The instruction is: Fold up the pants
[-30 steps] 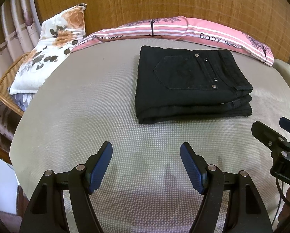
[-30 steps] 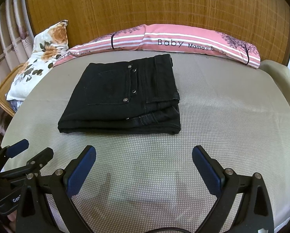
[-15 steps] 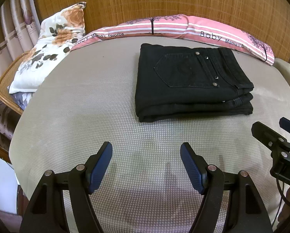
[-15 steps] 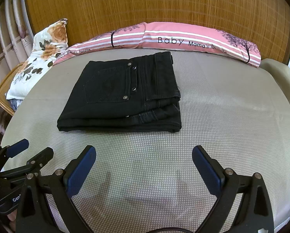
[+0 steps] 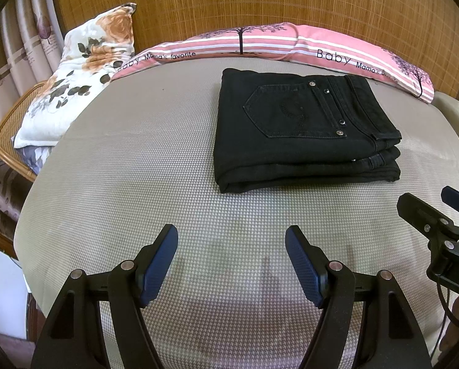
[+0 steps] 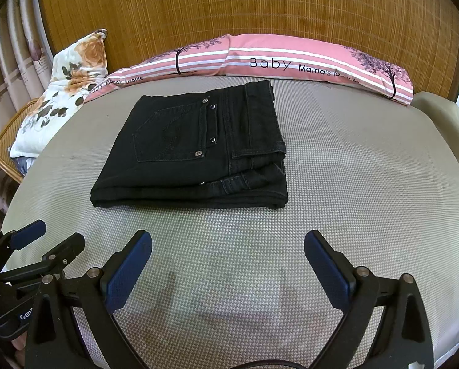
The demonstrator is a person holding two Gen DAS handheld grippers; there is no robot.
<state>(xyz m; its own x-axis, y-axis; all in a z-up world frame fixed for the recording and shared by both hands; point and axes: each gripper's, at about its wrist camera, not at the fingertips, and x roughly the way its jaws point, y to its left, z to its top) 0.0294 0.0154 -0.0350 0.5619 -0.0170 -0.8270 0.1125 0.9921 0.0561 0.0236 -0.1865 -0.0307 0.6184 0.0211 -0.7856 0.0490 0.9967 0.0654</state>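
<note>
Pants position: your black pants (image 5: 303, 129) lie folded in a flat, stacked rectangle on the grey bed (image 5: 137, 160), ahead of both tools and just short of the pink striped pillow (image 5: 291, 44).
Direction from tools: they sit ahead and to the right of your left hand-held gripper (image 5: 231, 264), ahead and to the left of your right hand-held gripper (image 6: 228, 272).
Long axis: the bundle runs crosswise, waistband end to your right, folded edge to your left.
Nearer hand: neither clearly; both are well apart from the cloth.
Left hand-held gripper: released, jaws spread, nothing between them.
Right hand-held gripper: released, jaws spread wide, touching nothing.
Progress: by my judgement, the fold looks complete.
</note>
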